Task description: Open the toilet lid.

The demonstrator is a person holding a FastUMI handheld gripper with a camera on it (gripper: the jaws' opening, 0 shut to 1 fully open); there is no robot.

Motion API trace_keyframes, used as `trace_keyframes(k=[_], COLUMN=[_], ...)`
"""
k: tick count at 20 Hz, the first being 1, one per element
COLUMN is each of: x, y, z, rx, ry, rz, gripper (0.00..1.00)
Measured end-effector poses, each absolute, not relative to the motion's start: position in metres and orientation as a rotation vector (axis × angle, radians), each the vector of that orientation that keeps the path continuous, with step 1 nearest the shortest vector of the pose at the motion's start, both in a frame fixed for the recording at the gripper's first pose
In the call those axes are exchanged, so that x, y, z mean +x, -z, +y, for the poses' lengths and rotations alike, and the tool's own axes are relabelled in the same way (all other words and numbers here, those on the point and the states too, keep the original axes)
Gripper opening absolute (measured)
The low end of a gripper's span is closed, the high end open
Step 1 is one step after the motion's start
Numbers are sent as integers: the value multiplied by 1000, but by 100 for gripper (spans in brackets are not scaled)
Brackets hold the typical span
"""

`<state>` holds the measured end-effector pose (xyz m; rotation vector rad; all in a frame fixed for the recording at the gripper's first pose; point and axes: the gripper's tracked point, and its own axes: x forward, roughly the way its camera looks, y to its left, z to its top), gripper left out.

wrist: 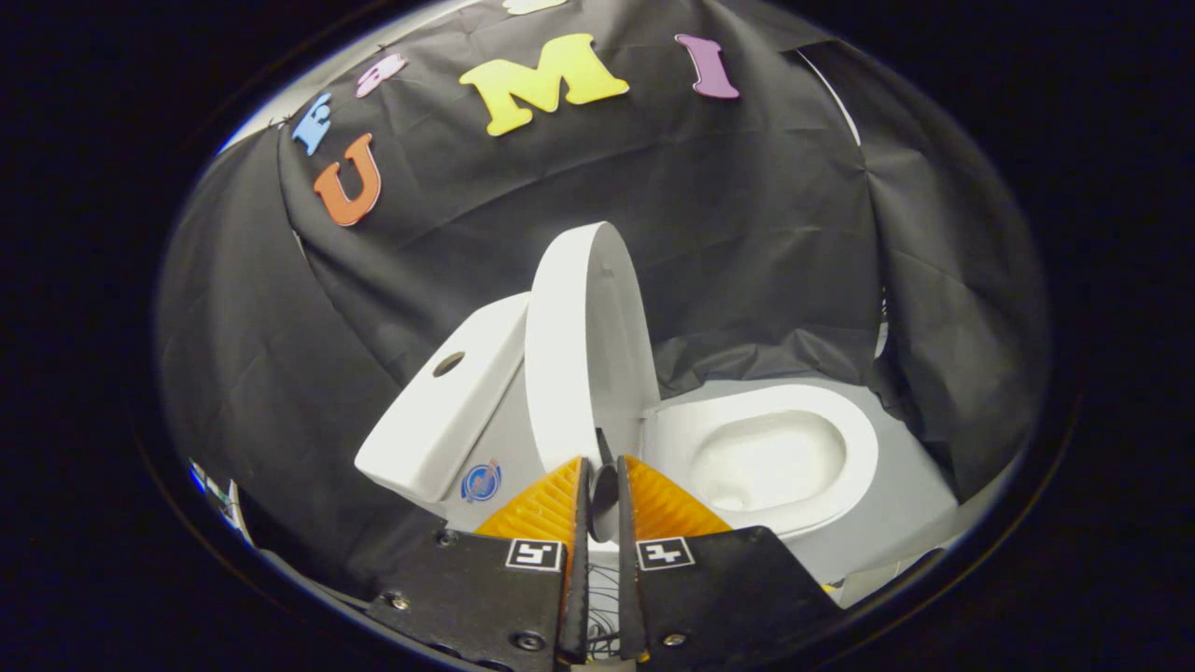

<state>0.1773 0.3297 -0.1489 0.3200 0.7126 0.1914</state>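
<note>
The white toilet lid (pixel 583 355) stands raised, nearly upright, leaning back toward the white tank (pixel 448 401). To the lid's right lies the uncovered seat and bowl (pixel 775 457). My gripper (pixel 602 487) is at the lid's near edge. The two fingers are drawn close together, one on each side of the lid's thin rim, and a sliver of white rim shows in the narrow gap between them. A dark shadow sits just ahead of the fingertips where the lid meets the seat.
The tank top has a round button hole (pixel 449 363) and a blue sticker (pixel 481 483) on its side. A pale grey floor (pixel 896 523) surrounds the bowl. The black cloth wall (pixel 747 233) hangs close behind and around the toilet.
</note>
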Motion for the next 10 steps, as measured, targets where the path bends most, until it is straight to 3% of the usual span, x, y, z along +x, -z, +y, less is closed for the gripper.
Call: trace_keyframes(k=[10], x=[173], y=[147], z=[372], rx=[216], ry=[-234], rz=[708], gripper=[16])
